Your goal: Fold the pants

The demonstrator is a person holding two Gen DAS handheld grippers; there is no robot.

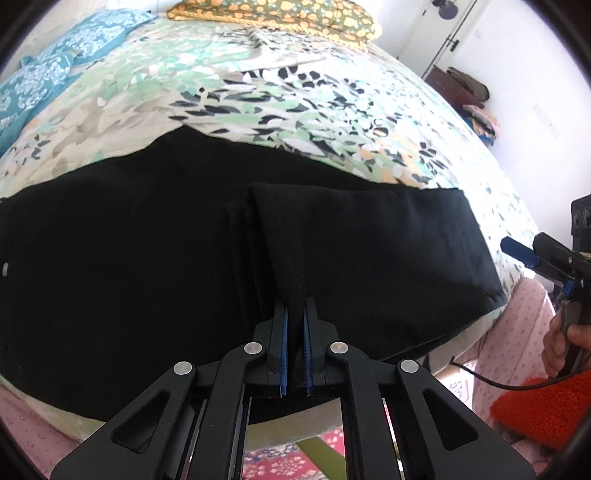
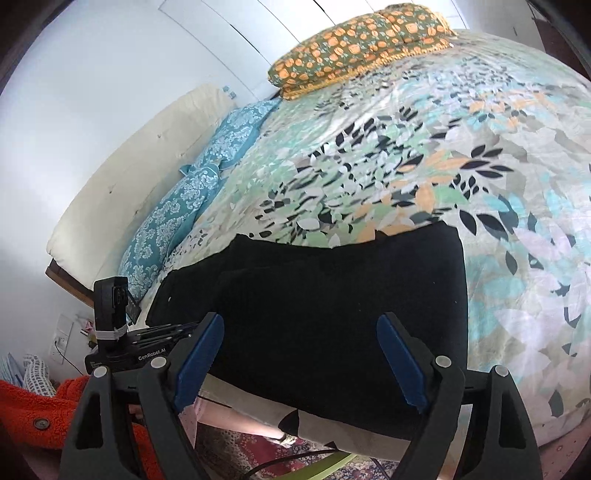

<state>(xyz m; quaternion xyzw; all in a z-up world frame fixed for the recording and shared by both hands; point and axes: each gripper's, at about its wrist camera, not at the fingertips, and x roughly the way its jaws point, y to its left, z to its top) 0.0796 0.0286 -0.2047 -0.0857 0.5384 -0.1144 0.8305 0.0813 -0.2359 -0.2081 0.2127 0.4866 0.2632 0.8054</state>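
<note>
Here, left tool (image 1: 295,332) pinching black pants (image 1: 147,258), right tool (image 2: 301,354) spread above

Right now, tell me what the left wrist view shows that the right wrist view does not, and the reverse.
Only the left wrist view shows the left gripper shut on a raised fold of the black fabric pants, plus a white door at the room's far end.

Only the right wrist view shows the right gripper open above the pants, plus a cream padded headboard.

Both show the leaf-print bedspread, the orange-flowered green pillow and the blue damask pillows.
</note>
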